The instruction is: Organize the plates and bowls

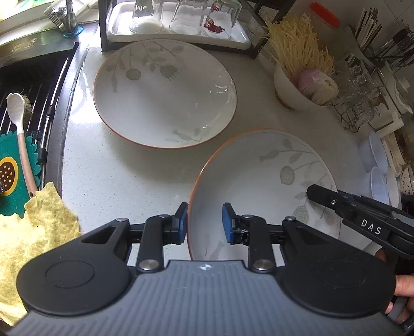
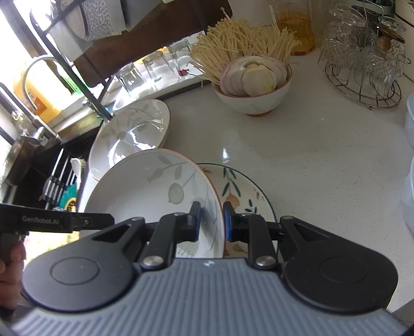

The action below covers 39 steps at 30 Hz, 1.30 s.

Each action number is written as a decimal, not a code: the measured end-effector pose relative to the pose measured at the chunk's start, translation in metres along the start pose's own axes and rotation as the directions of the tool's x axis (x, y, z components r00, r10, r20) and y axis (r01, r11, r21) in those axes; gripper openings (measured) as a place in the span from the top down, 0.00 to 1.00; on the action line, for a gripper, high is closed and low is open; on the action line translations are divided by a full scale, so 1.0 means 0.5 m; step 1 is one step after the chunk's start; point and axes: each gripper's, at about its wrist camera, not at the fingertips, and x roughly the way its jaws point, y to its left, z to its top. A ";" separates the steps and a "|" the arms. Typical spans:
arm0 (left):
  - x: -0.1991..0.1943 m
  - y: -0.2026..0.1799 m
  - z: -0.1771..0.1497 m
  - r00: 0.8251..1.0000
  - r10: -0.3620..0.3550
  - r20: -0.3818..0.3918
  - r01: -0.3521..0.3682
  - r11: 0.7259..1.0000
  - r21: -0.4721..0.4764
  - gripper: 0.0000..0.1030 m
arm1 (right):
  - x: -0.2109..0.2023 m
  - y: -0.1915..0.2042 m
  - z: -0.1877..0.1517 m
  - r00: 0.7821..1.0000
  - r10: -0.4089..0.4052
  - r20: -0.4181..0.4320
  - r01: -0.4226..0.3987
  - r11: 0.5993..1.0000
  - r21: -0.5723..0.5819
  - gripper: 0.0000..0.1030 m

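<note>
A white leaf-patterned plate with an orange rim (image 1: pixel 253 175) is held tilted above the counter; it also shows in the right wrist view (image 2: pixel 145 186). My left gripper (image 1: pixel 204 222) straddles its left rim, with a gap at the right pad. My right gripper (image 2: pixel 211 219) is shut on its right rim. A second matching plate (image 1: pixel 165 95) lies flat on the counter beyond; it shows at the left in the right wrist view (image 2: pixel 129 134). A colourful flower-patterned plate (image 2: pixel 240 191) lies under the held one.
A bowl of enoki mushrooms and sliced onion (image 2: pixel 253 82) stands behind. A glass tray with upturned glasses (image 1: pixel 178 23) sits at the back. A wire rack of glasses (image 2: pixel 362 59) is at the right. The sink (image 1: pixel 28 103) and a yellow cloth (image 1: pixel 33 232) are at the left.
</note>
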 end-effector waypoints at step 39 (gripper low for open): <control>0.025 -0.068 0.007 0.997 0.076 0.024 -0.075 0.995 -0.067 0.64 | 0.002 -0.071 0.017 1.000 -0.005 -0.002 0.005 1.000 0.009 0.75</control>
